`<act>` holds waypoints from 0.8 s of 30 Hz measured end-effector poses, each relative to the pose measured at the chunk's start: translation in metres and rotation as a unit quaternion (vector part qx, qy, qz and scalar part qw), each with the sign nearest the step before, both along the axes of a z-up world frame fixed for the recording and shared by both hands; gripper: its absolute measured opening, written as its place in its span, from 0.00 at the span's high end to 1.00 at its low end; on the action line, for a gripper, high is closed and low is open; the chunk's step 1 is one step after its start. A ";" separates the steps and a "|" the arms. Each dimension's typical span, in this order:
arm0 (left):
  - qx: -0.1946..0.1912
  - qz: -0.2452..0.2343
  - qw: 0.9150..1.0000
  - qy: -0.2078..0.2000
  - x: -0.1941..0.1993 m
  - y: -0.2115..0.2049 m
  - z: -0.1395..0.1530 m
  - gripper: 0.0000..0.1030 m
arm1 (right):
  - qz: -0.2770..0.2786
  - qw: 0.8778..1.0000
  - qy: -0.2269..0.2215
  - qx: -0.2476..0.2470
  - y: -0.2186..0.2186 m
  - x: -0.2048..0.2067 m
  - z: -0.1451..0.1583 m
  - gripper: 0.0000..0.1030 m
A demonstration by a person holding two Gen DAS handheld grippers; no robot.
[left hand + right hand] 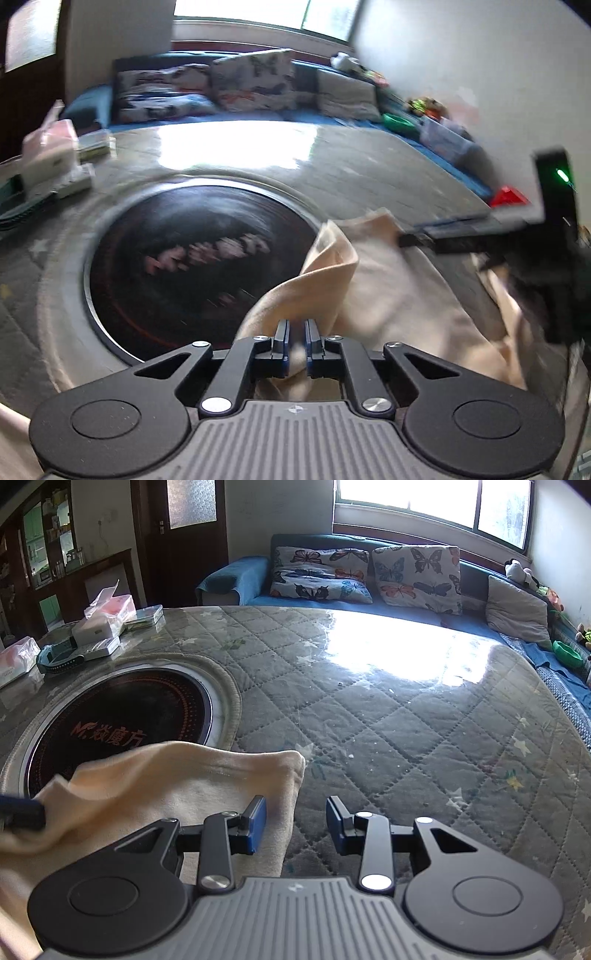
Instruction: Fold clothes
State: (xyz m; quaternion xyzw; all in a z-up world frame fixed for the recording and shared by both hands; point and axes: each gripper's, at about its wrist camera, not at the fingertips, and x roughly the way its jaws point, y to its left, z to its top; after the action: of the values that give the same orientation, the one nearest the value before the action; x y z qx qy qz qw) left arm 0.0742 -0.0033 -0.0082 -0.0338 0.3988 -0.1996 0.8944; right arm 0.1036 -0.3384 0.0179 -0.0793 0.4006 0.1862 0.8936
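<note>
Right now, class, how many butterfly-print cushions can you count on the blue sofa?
2. One butterfly cushion lies toward the sofa's left end, slumped against the backrest; the other butterfly cushion stands just right of it, under the window. A plain grey cushion sits further right; others may be hidden.

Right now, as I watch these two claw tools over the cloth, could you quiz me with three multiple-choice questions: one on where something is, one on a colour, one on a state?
1. Where does the cream garment lie?
A. On the sofa
B. Partly over the round black cooktop
C. On the floor

2. What colour are the pads on the fingers?
A. Blue
B. Red
C. Yellow

3. How does the right gripper stand?
A. Shut on the cloth
B. Open, holding nothing
C. Out of view

Answers: 1 B, its upper edge overlaps the dark disc. 2 A, blue strips line the tips. 3 B, a wide gap shows between its fingers, while the left gripper is pinched on the garment.
</note>
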 end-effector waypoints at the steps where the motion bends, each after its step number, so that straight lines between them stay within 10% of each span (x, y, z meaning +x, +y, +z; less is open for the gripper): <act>1: -0.006 -0.010 1.000 0.000 -0.003 -0.001 0.000 0.89 | 0.000 1.000 0.001 0.000 0.000 0.000 0.000 0.65; 7: -0.017 0.061 0.997 -0.044 -0.011 0.021 0.010 0.73 | 0.002 1.000 0.005 -0.001 0.000 0.000 -0.004 0.65; 13: -0.027 0.091 0.996 -0.006 0.005 0.030 -0.001 0.65 | 0.003 1.000 0.003 0.000 0.002 0.001 -0.005 0.65; 24: -0.036 0.080 0.996 0.034 0.024 0.031 -0.015 0.72 | 0.005 1.000 0.002 -0.001 0.005 0.002 -0.006 0.65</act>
State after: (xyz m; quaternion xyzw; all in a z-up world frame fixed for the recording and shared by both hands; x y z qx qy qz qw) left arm 0.0981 0.0281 -0.0229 -0.1043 0.4181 -0.1401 0.8915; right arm 0.1056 -0.3333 0.0121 -0.0821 0.4020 0.1904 0.8918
